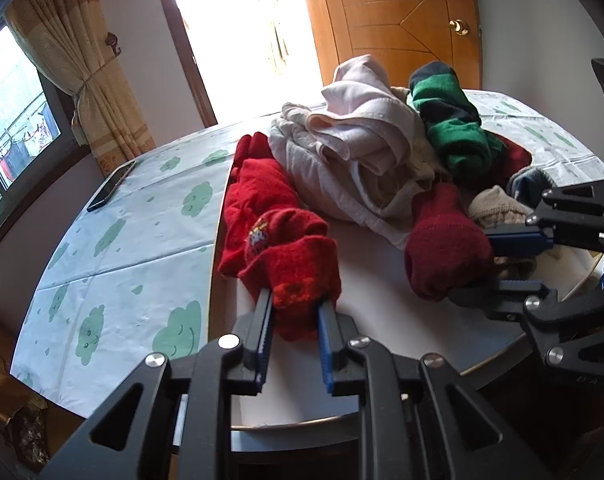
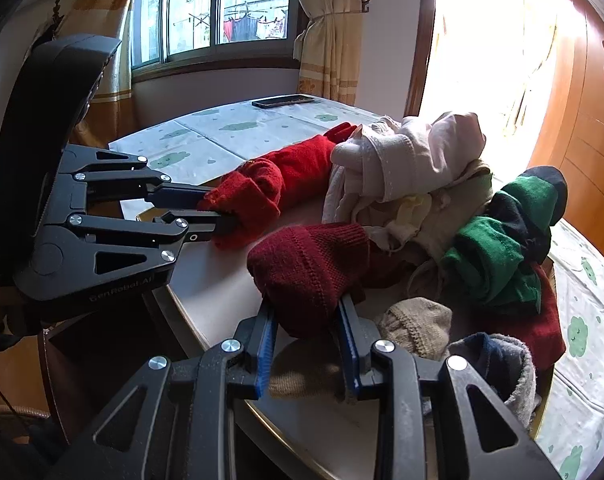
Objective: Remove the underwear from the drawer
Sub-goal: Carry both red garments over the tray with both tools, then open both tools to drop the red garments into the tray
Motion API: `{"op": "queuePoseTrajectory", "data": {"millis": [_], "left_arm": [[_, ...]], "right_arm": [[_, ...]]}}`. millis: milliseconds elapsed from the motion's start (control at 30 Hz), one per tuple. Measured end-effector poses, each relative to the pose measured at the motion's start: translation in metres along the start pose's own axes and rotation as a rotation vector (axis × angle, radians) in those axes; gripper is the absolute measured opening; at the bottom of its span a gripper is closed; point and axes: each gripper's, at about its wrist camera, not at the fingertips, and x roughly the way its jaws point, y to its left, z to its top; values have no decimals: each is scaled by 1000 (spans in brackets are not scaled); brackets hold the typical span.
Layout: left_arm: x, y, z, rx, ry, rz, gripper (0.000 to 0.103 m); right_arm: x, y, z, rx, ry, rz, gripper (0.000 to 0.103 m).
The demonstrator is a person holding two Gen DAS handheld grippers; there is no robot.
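Item, lift-out step: we had the left gripper [image 1: 294, 312] clenched on a bright red knitted sock [image 1: 278, 240] left of the pale underwear heap [image 1: 353, 152], the right gripper [image 2: 307, 320] grasping a maroon knitted sock [image 2: 309, 264] before it; next, we judged, setting both aside

right gripper [image 2: 307, 330] clamps dark red sock [image 2: 309, 270]; left gripper [image 2: 218, 210] clamps bright red sock [image 2: 262, 192].

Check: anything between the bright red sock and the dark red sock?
Nothing. Bare pale drawer bottom separates the bright red sock from the dark red sock, clearest in the right wrist view; the pale underwear pile sits behind.
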Motion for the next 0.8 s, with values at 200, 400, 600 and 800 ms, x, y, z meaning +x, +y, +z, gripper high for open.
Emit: {"op": "queuePoseTrajectory", "data": {"millis": [200,400,600,800], "left_arm": [[1,-4,0,24,2,15,19],[1,-9,-3,39,-1,29,24],[1,-11,-4,53,2,29,27],[1,-10,-6,50,1,25,32]], "right_arm": [[6,2,-2,-5,16,1,31],[8,2,-1,0,21,2,31],[8,1,-1,3,22,6,31],[7,1,-2,6,22,7,32]]}}
